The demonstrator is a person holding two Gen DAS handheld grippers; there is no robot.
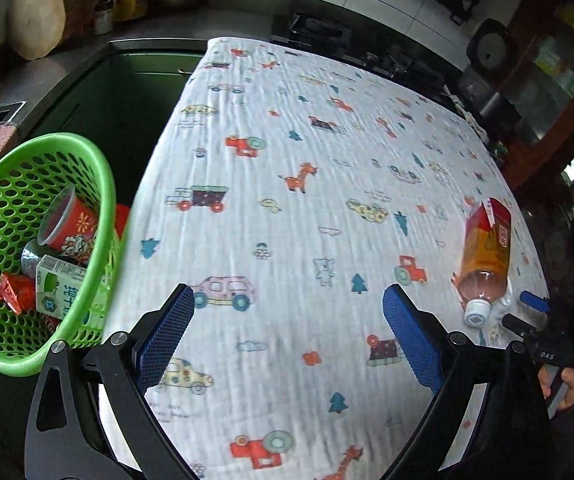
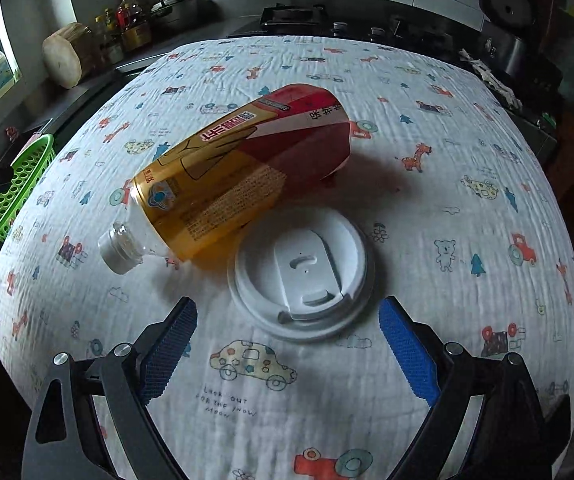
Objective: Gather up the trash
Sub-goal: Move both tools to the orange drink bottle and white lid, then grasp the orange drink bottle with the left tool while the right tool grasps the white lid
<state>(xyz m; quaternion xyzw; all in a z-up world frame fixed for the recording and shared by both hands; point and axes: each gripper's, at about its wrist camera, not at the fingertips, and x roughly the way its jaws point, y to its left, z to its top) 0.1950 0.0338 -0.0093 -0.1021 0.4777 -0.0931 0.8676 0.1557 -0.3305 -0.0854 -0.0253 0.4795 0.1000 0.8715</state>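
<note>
A plastic bottle (image 2: 243, 168) with an orange and red label lies on its side on the printed cloth, white cap toward me at the left. A white cup lid (image 2: 301, 276) lies flat just in front of it. My right gripper (image 2: 289, 316) is open and empty, its fingers either side of the lid's near edge. My left gripper (image 1: 289, 304) is open and empty above bare cloth. The bottle shows at the right in the left wrist view (image 1: 487, 248). A green basket (image 1: 43, 240) at the left holds a red cup, a carton and wrappers.
The table (image 2: 447, 208) is covered by a white cloth with cars and animals. Beyond its far edge runs a dark counter with a round wooden block (image 2: 65, 56), bottles and a stove. The basket (image 2: 19, 188) stands off the table's left edge.
</note>
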